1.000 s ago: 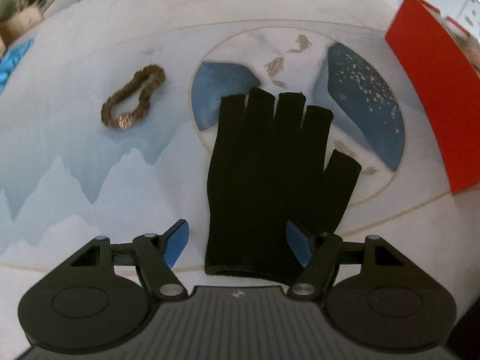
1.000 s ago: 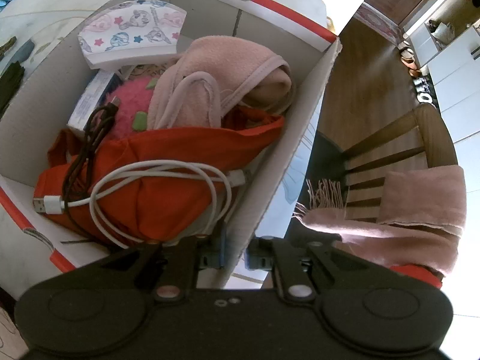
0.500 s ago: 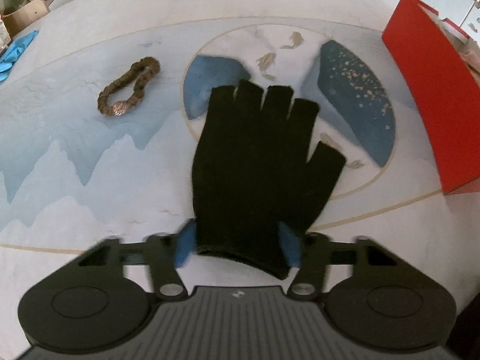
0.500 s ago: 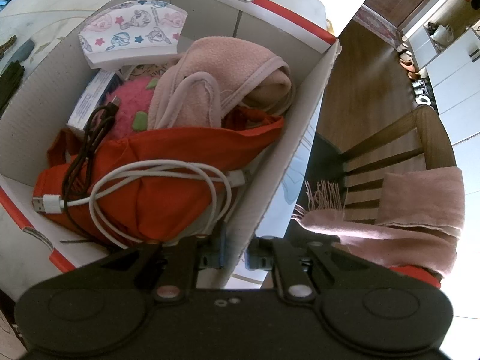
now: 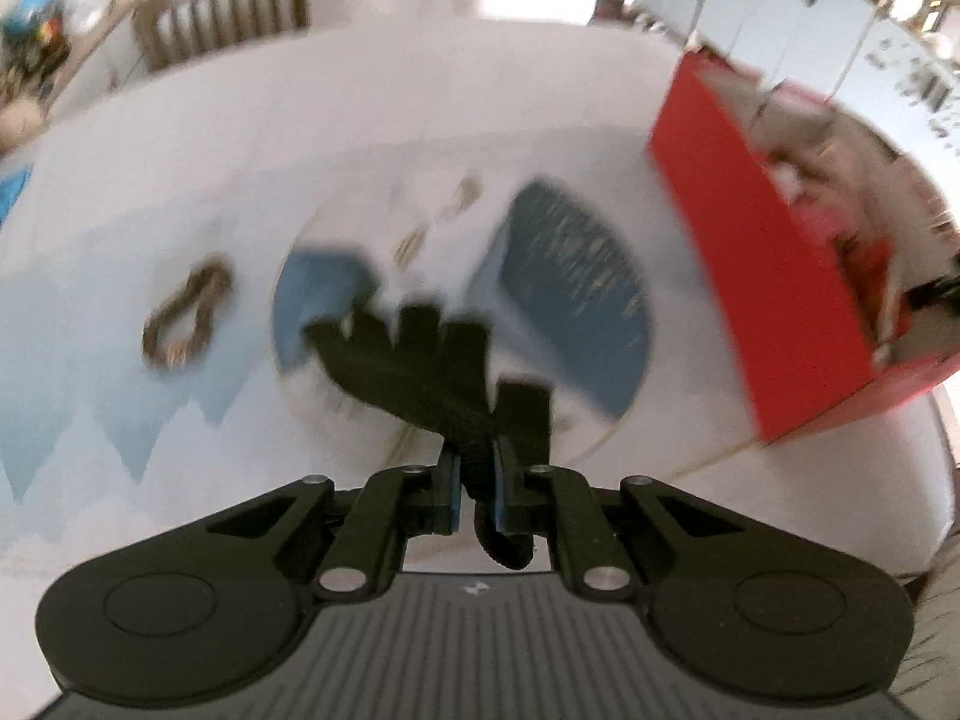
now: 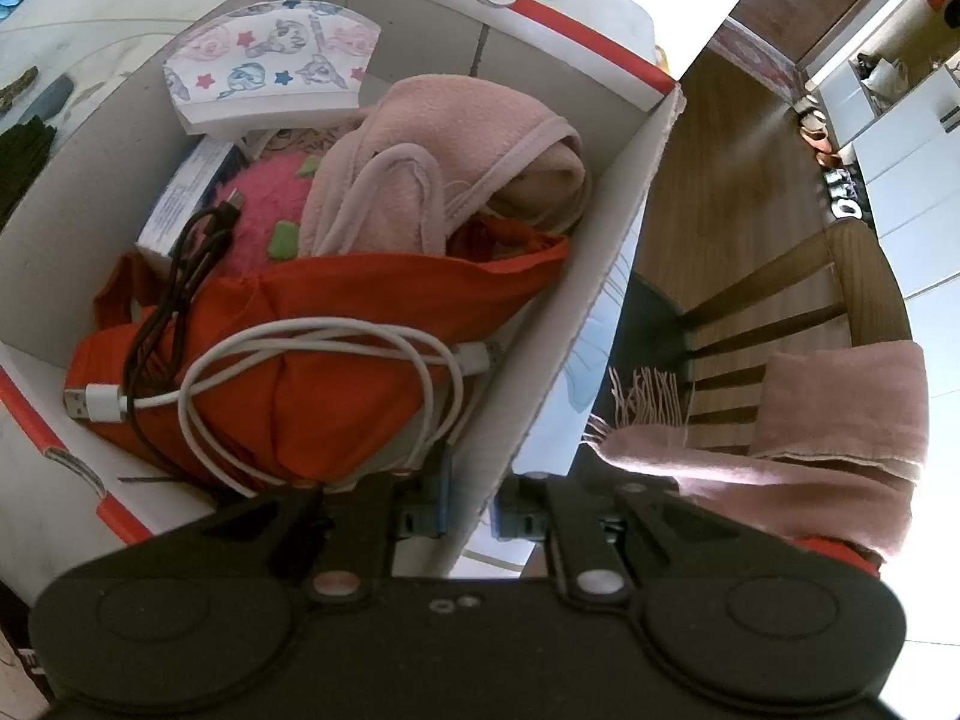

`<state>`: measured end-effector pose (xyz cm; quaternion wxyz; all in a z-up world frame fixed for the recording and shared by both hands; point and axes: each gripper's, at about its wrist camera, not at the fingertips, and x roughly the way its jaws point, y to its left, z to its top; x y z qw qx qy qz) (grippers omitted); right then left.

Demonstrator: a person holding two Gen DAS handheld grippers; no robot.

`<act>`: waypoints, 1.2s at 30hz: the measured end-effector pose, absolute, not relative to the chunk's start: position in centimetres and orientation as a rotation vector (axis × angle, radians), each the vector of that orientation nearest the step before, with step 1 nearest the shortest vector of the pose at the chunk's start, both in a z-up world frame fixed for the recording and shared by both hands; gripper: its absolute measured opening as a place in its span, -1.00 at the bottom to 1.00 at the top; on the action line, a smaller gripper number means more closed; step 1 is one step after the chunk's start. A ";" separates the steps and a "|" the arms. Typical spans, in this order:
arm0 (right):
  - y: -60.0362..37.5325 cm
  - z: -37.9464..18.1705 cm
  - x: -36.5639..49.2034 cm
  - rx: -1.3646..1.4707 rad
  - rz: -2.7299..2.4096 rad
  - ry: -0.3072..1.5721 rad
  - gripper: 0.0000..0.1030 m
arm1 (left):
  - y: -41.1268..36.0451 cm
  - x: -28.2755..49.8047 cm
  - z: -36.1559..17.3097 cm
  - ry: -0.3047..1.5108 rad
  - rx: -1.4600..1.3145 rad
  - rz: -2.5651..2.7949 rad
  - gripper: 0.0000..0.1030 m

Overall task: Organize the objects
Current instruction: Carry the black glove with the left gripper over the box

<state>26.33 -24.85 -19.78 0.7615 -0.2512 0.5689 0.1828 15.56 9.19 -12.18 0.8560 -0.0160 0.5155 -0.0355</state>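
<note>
Pinching the black glove (image 5: 441,384) by its cuff, the left tongs (image 5: 477,480) have just clamped shut, dangling it above the counter (image 5: 210,192). Right tongs (image 6: 468,510) clench the box (image 6: 600,276) wall; inside: orange bag (image 6: 336,372), white cable (image 6: 324,372), pink cloth (image 6: 444,180).

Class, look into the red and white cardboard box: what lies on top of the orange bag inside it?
On the orange bag in the box lie a coiled white cable and a black cable. Whatever is under the bag is hidden.

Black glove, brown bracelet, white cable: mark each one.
Black glove (image 5: 420,378), left wrist view, on its palm.
Brown bracelet (image 5: 157,336), left wrist view, on its near loop.
White cable (image 6: 312,339), right wrist view, on its top loop.
</note>
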 end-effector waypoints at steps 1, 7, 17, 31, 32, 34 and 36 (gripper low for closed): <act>-24.9 -19.8 26.3 -0.546 0.398 1.237 -0.79 | 8.8 15.7 -11.4 1.065 -0.032 -0.088 -0.82; -25.0 -19.8 26.3 -0.541 0.401 1.231 -0.79 | 6.4 17.1 -7.2 0.982 -0.019 -0.179 -0.82; -25.0 -19.9 26.1 -0.542 0.403 1.229 -0.80 | 2.4 19.1 -2.1 0.914 0.019 -0.326 -0.82; -24.7 -20.0 26.0 -0.553 0.409 1.227 -0.79 | -5.7 21.6 2.3 0.761 0.142 -0.528 -0.82; -24.7 -20.0 26.0 -0.553 0.410 1.227 -0.79 | -6.4 21.8 2.2 0.753 0.148 -0.547 -0.82; -24.7 -20.0 26.0 -0.551 0.410 1.227 -0.79 | -7.8 22.2 1.9 0.735 0.152 -0.582 -0.82; -24.7 -20.0 26.0 -0.546 0.409 1.227 -0.80 | -9.2 22.6 1.3 0.727 0.172 -0.612 -0.82</act>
